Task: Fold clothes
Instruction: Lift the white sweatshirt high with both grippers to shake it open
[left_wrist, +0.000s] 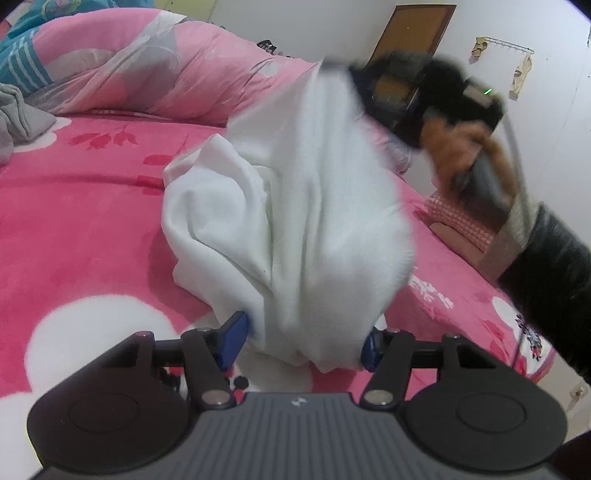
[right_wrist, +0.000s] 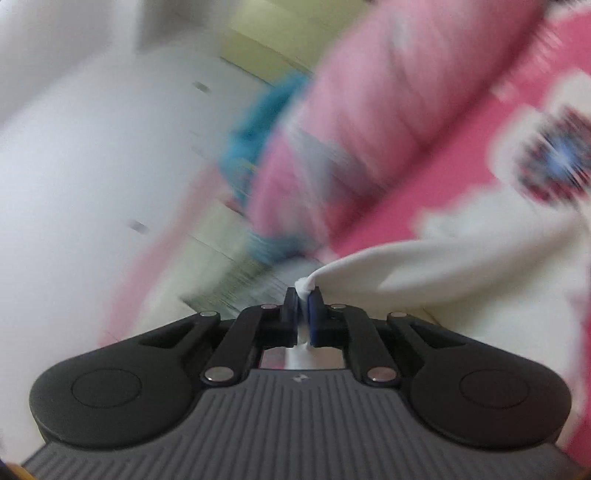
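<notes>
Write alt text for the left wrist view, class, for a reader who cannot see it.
A bunched white garment hangs between the open fingers of the left gripper, lifted at its top by the blurred right gripper in a person's hand. Below is a pink floral bedspread, with a pink quilt behind.

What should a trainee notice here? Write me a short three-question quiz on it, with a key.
1. True or false: the right gripper is shut on the white garment.
2. Which cloth lies at the far left of the bed? A) grey cloth B) black coat C) yellow towel
3. Fill in: the left gripper fingers stand ____ around the garment's lower end.

Key: 1 true; 2 A, the grey cloth; 3 open.
</notes>
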